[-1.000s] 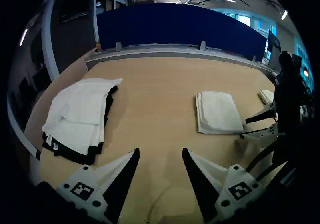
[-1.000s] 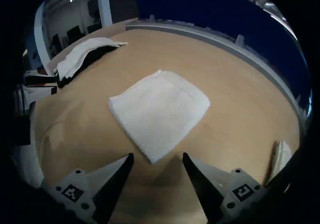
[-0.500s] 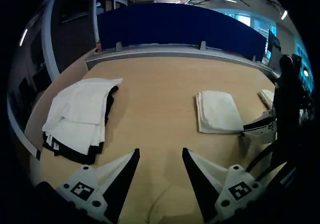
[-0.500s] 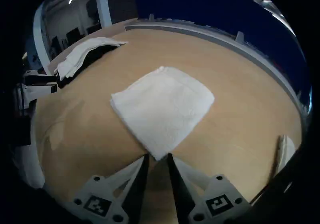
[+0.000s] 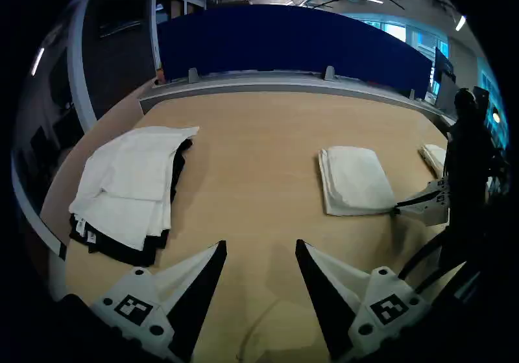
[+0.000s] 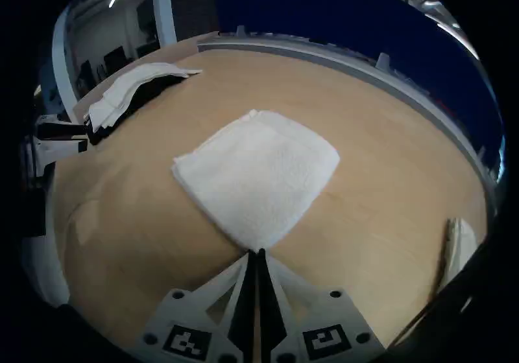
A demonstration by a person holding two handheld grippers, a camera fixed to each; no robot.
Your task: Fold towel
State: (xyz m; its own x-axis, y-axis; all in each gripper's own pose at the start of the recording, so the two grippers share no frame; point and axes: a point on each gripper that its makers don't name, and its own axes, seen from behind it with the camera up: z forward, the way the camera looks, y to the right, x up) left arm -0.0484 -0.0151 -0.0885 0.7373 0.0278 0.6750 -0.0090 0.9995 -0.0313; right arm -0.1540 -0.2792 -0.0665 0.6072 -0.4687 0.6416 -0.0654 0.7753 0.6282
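Right claw (image 6: pixel 257 253) sits together at the near corner of the seemingly limp towel (image 6: pixel 256 172); left claw (image 5: pixel 259 249) apart.

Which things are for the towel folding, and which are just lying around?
For the job: folded towel; right gripper, pinching its corner; left gripper, open.
Just lying about: pile of white and black cloths; small white cloth; blue divider.

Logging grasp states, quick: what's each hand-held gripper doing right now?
Left hand-held gripper: open, holding nothing.
Right hand-held gripper: closed on the towel corner.
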